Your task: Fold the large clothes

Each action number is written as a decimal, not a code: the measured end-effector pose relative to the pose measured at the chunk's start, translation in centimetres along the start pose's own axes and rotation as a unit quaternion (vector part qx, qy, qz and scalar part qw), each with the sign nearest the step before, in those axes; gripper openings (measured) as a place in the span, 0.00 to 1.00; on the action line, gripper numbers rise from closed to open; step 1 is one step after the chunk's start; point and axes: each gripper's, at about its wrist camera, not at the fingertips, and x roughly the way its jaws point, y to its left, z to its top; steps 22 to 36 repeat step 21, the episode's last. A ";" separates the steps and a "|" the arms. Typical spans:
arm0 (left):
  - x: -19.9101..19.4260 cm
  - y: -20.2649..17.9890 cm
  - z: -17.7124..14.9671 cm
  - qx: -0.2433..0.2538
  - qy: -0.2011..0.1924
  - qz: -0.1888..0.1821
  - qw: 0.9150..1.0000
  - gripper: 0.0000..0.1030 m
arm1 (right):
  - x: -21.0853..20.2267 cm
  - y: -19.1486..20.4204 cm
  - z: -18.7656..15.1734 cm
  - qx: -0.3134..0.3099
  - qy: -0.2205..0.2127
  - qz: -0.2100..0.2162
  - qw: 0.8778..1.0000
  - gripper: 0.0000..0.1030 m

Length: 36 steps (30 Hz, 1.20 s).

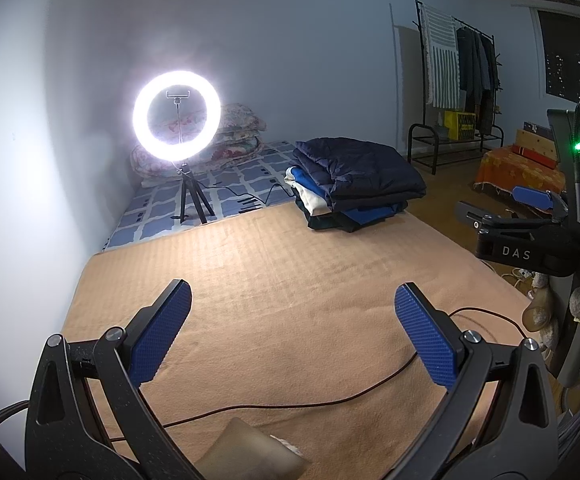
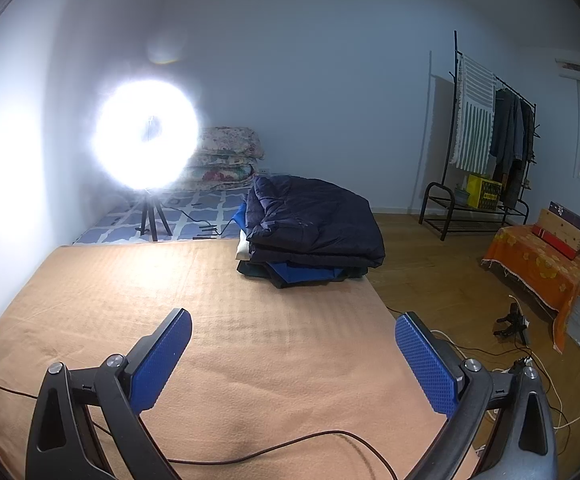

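— Clothes stack (image 2: 309, 232), navy jacket on top: where?
— Well ahead of both jaws, far on the tan blanket (image 2: 218, 320).
— Jaws?
— Left gripper (image 1: 293, 334) and right gripper (image 2: 293, 360) both spread wide, holding nothing.

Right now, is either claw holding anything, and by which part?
Nothing is held. The left claw and right claw are open over the blanket.

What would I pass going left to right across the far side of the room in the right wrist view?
Ring light → folded floral quilts → stack of folded clothes → clothes rack → orange-covered low table.
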 end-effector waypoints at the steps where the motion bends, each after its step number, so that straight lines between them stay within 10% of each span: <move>1: 0.0 0.0 0.0 -0.001 0.000 0.000 1.000 1.00 | 0.0 0.0 0.0 0.000 0.000 0.000 1.000 1.00; 36: -0.7 0.1 0.0 -0.003 -0.020 0.017 1.000 1.00 | -0.1 0.1 -0.1 -0.003 0.001 -0.003 1.000 1.00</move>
